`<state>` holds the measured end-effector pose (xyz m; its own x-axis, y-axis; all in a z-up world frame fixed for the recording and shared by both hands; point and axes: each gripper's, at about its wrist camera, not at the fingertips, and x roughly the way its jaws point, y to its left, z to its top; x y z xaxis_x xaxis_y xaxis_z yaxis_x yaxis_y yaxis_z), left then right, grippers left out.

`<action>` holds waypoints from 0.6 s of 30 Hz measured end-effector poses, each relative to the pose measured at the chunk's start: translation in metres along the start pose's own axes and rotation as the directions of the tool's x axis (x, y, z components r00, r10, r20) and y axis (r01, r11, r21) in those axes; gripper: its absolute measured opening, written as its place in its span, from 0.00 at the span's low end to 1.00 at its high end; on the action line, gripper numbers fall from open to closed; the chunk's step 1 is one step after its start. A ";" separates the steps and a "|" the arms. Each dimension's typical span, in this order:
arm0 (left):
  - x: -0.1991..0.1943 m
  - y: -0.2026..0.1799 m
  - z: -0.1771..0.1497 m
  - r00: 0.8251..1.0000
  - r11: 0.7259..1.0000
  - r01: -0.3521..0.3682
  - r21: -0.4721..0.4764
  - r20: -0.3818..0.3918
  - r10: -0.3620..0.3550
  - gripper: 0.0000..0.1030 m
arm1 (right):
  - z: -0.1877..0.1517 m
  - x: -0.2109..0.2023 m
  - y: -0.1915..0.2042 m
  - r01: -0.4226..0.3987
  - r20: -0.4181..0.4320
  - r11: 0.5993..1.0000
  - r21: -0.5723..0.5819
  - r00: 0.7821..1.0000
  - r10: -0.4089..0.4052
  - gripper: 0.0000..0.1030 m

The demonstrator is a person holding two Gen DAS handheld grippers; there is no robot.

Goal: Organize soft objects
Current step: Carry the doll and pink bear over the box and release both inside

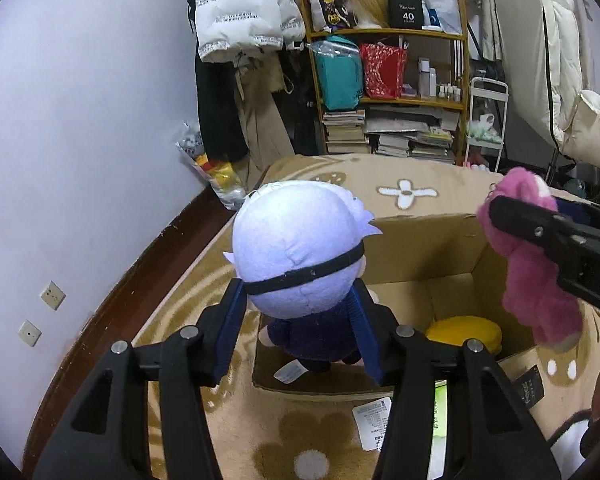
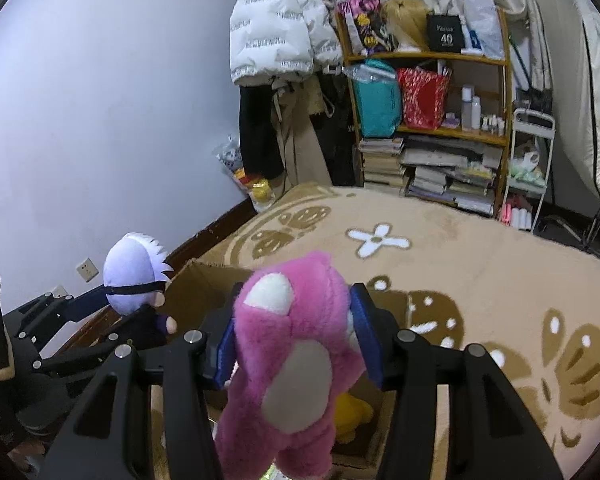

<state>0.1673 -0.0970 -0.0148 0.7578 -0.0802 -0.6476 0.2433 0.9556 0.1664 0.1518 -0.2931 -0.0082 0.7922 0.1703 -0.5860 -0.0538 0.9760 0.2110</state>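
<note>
**Two plush toys held at the box; one item already inside**

Blue-padded fingers (image 1: 236, 332) of the left gripper (image 1: 298, 330) are seen nearest the lens, set either side of a white-haired doll (image 1: 300, 256). The doll's dark body sits between the pads; whether the pads press on it or have just been eased off cannot be told for certain, though the doll is seen upright and not falling. It is positioned at the near-left edge of the cardboard box (image 1: 432, 240), partly over the opening.

In the right wrist view, a pink plush bear (image 2: 296, 344) is pinched between the fingers of the right gripper (image 2: 294, 336), with the fur visibly bulging around the pads. The bear hangs above the box's right side.

A yellow soft item (image 1: 464, 334) is noted lying on the box floor. The box stands on a beige flower-patterned rug (image 1: 412, 192).

Assessment: the task is judged to be partly done. One item is stowed; two are carried to the box but not yet deposited. Lowering and release of both remain outstanding. No other loose soft toys are visible near the box.
</note>
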 end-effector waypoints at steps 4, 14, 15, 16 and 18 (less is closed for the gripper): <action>0.006 -0.001 -0.003 0.999 0.999 -0.031 0.013 -0.013 0.031 0.55 | -0.004 0.015 0.000 -0.018 -0.042 1.000 0.011 0.999 0.019 0.55; -0.010 0.022 -0.006 0.997 0.996 -0.080 -0.046 -0.009 0.080 0.88 | -0.001 0.000 -0.008 -0.011 -0.016 0.996 0.084 1.000 0.013 0.97; -0.014 0.025 -0.006 0.997 0.995 -0.082 -0.053 -0.008 0.082 0.90 | 0.000 -0.003 -0.008 -0.008 -0.014 0.996 0.086 1.000 0.010 0.98; -0.017 0.028 -0.006 0.996 0.995 -0.084 -0.055 -0.008 0.084 0.91 | 0.001 -0.007 -0.008 -0.005 -0.008 0.996 0.087 1.000 0.006 0.99; -0.025 0.035 -0.007 0.996 0.994 -0.092 -0.061 -0.009 0.092 0.93 | 0.003 -0.016 -0.007 0.000 0.001 0.996 0.087 1.000 0.000 0.99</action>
<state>0.1528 -0.0600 0.0015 0.7717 0.0103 -0.6359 0.1348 0.9745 0.1793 0.1414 -0.3035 0.0017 0.7926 0.1704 -0.5855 -0.0007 0.9604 0.2785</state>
